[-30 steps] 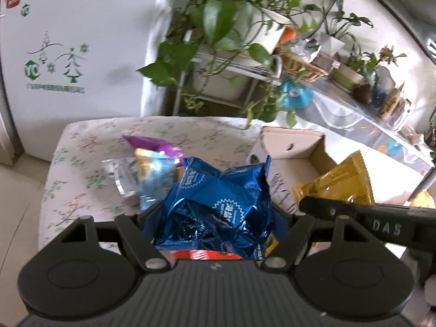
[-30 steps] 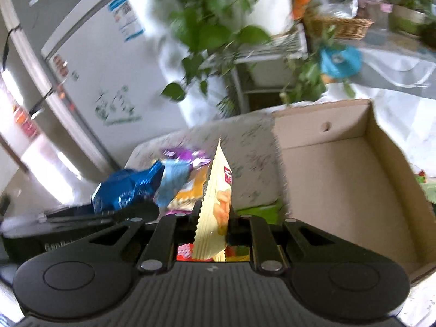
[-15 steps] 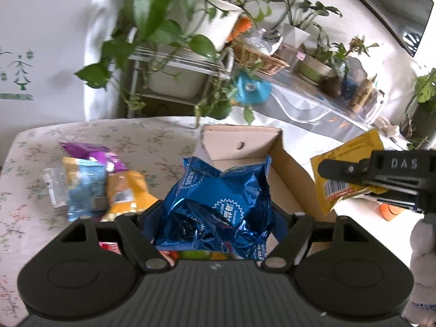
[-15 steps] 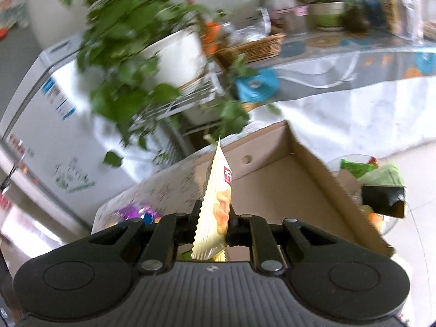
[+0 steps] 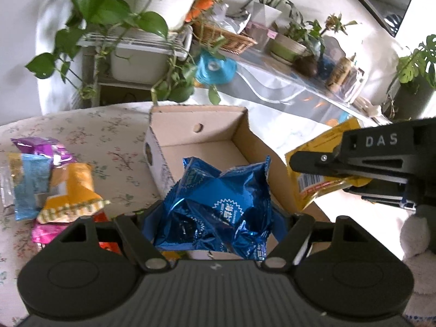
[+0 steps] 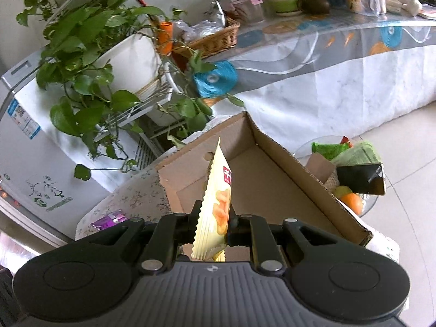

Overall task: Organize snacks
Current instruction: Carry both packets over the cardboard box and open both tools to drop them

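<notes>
Two pairs of tongs, two snacks, one destination — the left tongs [image 5: 215, 218] are clamped on a crumpled blue bag [image 5: 218, 204], their jaws set fairly wide because the puffy foil fills the gap between them. Straight ahead of those tongs sits an open cardboard box [image 5: 201, 128], empty as far as can be seen, so the bag appears to be carried toward it for packing. To the right of the left tongs, the right tongs [image 6: 212, 223] are pinched nearly closed on a thin yellow packet [image 6: 216, 204], gripped by its lower end so that it stands on edge above the box's open top [image 6: 272, 190] — a hold that would let it drop in cleanly. Off to the left of the left tongs, a heap of loose snack packets [image 5: 51, 179] lies on the flowered worktop [image 5: 109, 136], apparently waiting its turn. Neither snack is in the box yet.
</notes>
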Available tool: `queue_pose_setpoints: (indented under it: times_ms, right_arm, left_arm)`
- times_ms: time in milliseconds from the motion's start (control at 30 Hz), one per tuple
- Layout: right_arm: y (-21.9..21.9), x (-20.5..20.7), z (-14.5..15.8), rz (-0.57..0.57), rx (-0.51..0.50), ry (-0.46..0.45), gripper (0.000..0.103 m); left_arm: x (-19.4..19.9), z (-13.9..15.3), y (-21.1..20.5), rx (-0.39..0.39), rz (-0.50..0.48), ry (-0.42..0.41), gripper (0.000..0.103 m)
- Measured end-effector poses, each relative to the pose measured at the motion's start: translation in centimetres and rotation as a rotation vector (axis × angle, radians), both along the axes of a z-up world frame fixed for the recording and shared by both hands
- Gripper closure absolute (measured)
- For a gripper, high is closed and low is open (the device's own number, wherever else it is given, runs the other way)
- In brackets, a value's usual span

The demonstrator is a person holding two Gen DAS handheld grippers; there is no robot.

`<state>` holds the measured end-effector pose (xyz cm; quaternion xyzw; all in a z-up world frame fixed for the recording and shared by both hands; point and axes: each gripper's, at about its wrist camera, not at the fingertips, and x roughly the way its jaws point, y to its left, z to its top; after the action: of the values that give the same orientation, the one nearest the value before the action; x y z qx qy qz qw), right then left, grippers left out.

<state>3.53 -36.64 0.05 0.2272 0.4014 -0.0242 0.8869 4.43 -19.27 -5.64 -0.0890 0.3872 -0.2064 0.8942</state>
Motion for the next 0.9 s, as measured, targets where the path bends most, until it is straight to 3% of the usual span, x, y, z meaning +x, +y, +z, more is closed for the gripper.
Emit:
queue_pose_setpoints:
  times_ms: [133, 233, 400, 700, 800, 900]
  right_arm:
    - [-0.4, 0.2, -0.4, -0.043, -0.017, 0.031, 0.08]
    - [-0.8, 0.4, -0.7, -0.077, -0.016, 0.049, 0.071]
    - [-1.1, 0.3, -0.4, -0.101, 0.009, 0.035, 0.039]
    - [-0.2, 0.4, 0.1, -0.044, 0.024, -0.002, 0.031]
    - [0.0, 0.6, -0.2, -0.017, 0.059, 0.017, 0.029]
    - [0.0, 0.5, -0.8, -0.002, 0.118, 0.046, 0.028]
  left_arm:
    - [0.3, -0.6, -1.0, 0.003, -0.008, 0.006, 0.023]
    - [0.3, -0.7, -1.2, -0.008, -0.012, 0.014, 0.019]
    - [0.1, 0.5, -0.4, -0.029, 0.009, 0.022, 0.005]
    - [1.7, 2.9, 4.5, -0.013, 0.053, 0.082, 0.003]
    - [2.3, 3.3, 6.5, 0.008, 0.063, 0.083, 0.003]
    - [3.0, 2.9, 8.8, -0.028, 0.126, 0.127, 0.003]
